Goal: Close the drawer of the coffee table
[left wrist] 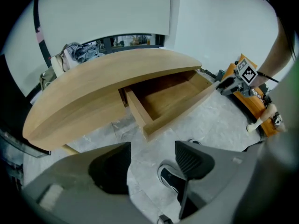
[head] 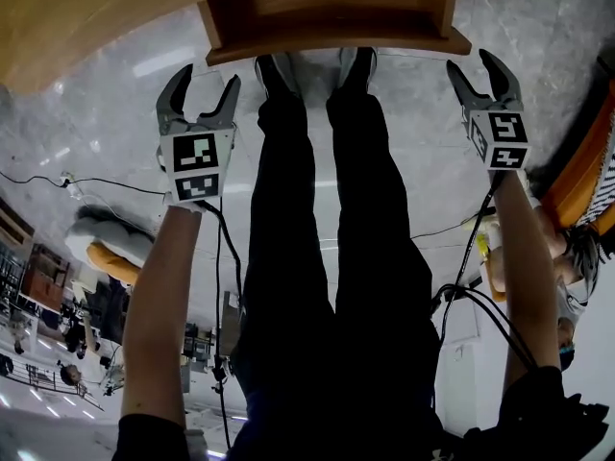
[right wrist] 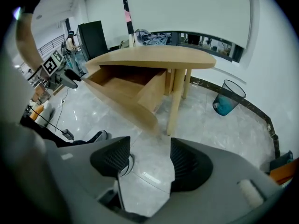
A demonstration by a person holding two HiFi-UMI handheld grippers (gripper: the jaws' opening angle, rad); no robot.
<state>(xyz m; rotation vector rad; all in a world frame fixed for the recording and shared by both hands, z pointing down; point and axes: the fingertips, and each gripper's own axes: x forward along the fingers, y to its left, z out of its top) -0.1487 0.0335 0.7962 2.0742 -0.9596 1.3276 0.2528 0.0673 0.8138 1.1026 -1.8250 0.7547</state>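
Open wooden drawer (head: 336,41) of curved light-wood coffee table (head: 77,17) sticks out. Jaws apart, nothing btwn: left gripper (head: 205,89) & right gripper (head: 476,75), both short of its front. Risk: lopsided push could skew & jam it.

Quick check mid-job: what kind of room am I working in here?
Probably an office or studio space, indoors: polished stone floor, a wooden coffee table with its drawer open, a teal waste bin, and cables trailing across the floor.
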